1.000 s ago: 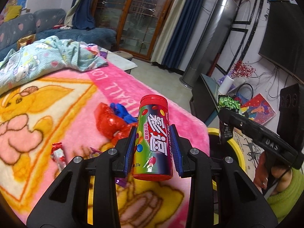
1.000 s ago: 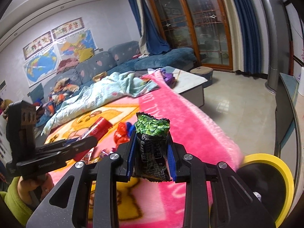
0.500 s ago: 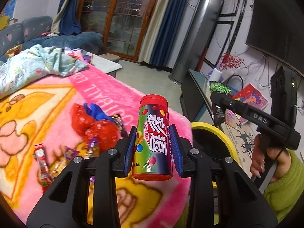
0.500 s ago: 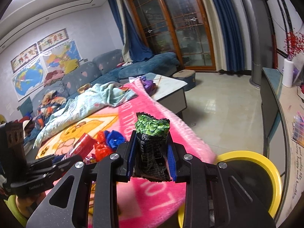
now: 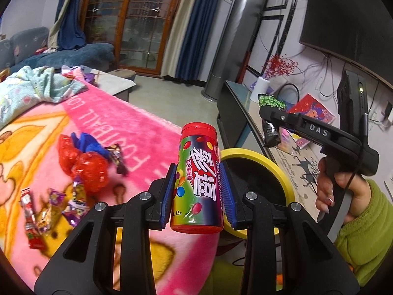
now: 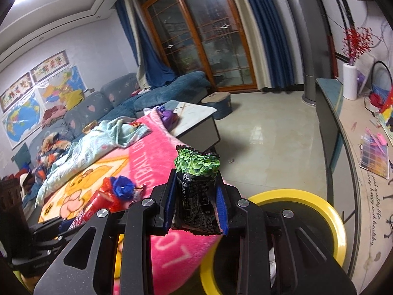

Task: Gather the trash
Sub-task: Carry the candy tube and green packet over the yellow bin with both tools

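Observation:
My left gripper [image 5: 197,186] is shut on an upright candy tube [image 5: 197,179] with a red cap and rainbow label. It hangs over the blanket's right edge, beside the yellow-rimmed bin [image 5: 260,157]. My right gripper [image 6: 196,201] is shut on a black snack packet with a green top [image 6: 196,184]. That packet [image 5: 270,113] also shows in the left wrist view, held above the bin's far side. The bin [image 6: 329,211] lies just right of the right gripper. Loose wrappers [image 5: 73,196] and red and blue crumpled foil [image 5: 83,157] remain on the pink blanket [image 5: 127,127].
A person's hand in a green sleeve [image 5: 356,211] grips the right tool. A low TV cabinet [image 6: 331,132] runs along the right wall behind the bin. A light blue quilt [image 6: 98,142], a sofa [image 6: 103,103] and a white coffee table [image 6: 194,118] lie beyond the blanket.
Both grippers have swung right, from over the blanket toward the yellow bin, each keeping its hold. The bin now shows larger in both views, and the wrappers have slid left.

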